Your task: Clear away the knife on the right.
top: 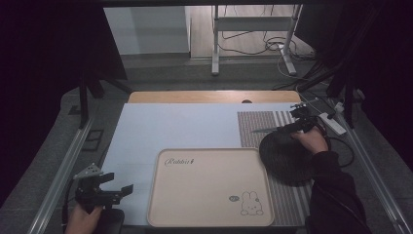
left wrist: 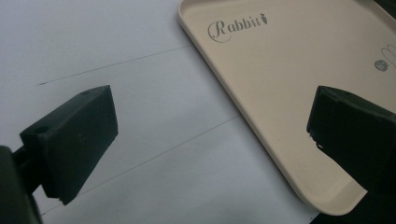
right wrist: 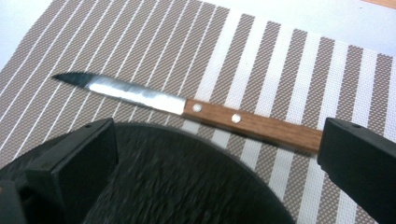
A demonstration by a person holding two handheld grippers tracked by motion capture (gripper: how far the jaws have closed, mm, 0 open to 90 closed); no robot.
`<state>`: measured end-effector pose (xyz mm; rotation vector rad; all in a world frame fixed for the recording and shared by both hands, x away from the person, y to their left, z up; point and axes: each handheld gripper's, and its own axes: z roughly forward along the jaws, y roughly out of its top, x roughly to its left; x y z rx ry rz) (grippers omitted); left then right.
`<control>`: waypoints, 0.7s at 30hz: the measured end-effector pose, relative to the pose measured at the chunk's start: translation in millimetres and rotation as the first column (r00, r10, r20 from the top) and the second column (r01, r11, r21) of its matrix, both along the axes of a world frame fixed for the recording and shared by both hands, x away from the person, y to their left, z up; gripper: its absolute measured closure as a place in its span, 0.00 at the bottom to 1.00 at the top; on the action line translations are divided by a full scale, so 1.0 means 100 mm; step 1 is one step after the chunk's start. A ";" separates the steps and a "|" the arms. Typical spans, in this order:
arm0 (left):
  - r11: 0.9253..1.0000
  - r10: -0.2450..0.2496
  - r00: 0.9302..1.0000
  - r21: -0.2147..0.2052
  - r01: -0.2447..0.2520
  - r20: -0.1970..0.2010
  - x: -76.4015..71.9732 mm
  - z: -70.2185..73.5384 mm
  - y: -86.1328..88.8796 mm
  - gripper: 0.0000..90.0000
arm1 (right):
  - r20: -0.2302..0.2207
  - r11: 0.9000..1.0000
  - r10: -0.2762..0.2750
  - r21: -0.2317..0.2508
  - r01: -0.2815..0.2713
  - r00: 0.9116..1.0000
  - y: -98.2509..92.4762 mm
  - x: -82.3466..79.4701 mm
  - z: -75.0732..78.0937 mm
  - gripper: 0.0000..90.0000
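A knife [right wrist: 196,108] with a wooden handle and a steel blade lies flat on the striped placemat [right wrist: 289,60], just beyond the rim of a round black plate [right wrist: 177,186]. My right gripper [right wrist: 215,158] hovers open over the plate's far edge, with the knife handle between and beyond its jaws, untouched. In the high view the right gripper [top: 298,127] is at the right of the table, above the black plate [top: 285,158], with the knife [top: 267,130] pointing left. My left gripper [top: 114,186] stands open at the front left, beside the beige tray [top: 209,195]. Its jaws hold nothing.
The beige tray [left wrist: 280,84] carries the word "Rabbit" and a rabbit drawing; nothing lies in it. A pale blue mat [top: 185,126] covers the table. A white power strip [top: 333,123] and cables lie at the right edge. A desk frame stands on the floor behind.
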<state>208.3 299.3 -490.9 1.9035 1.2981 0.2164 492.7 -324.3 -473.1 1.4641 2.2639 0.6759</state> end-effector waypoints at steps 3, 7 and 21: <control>1.000 0.000 1.000 0.001 0.000 -0.001 0.00 0.00 0.00 0.02 | -0.012 1.000 0.002 -0.008 -0.003 1.000 0.00 0.07 -0.01 0.00; 1.000 -0.001 1.000 0.002 0.001 -0.001 0.00 0.00 0.00 0.02 | -0.028 1.000 -0.011 -0.026 0.010 1.000 0.00 0.14 -0.05 0.00; 1.000 -0.003 1.000 0.004 0.003 -0.001 0.00 0.00 -0.01 0.02 | -0.028 1.000 -0.007 -0.022 0.006 1.000 -0.17 0.29 -0.03 0.67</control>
